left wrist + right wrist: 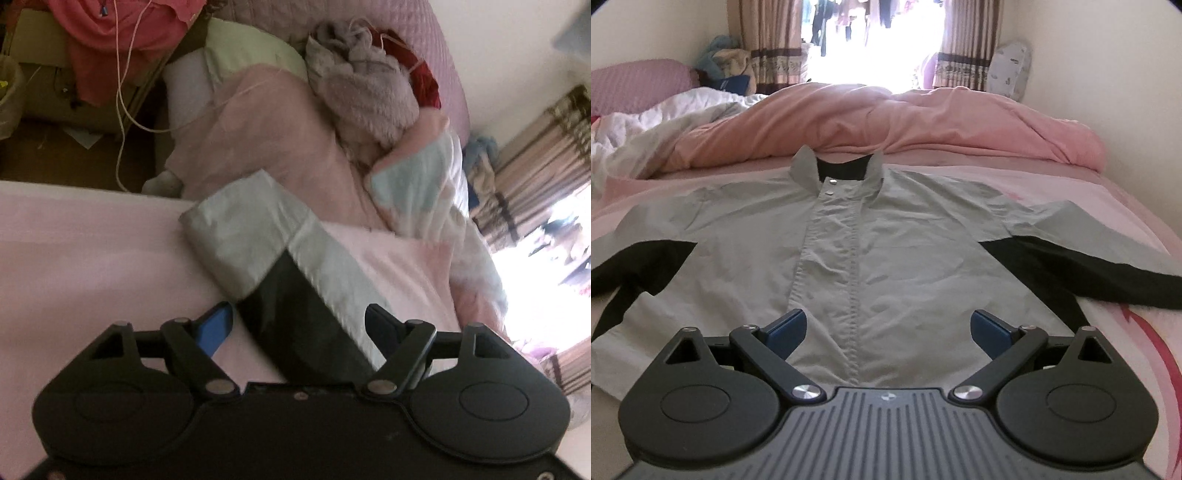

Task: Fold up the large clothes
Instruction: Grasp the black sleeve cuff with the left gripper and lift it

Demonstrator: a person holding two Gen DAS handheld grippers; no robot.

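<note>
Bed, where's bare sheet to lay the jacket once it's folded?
Bare pink sheet lies left of the jacket's sleeve, out to the bed edge. Another strip runs between the jacket collar and the pink duvet. Beyond that it is crowded with the duvet and white bedding.

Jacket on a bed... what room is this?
Most likely a bedroom. The jacket lies flat on a bed with a pink duvet, and curtains hang at a bright window.
</note>
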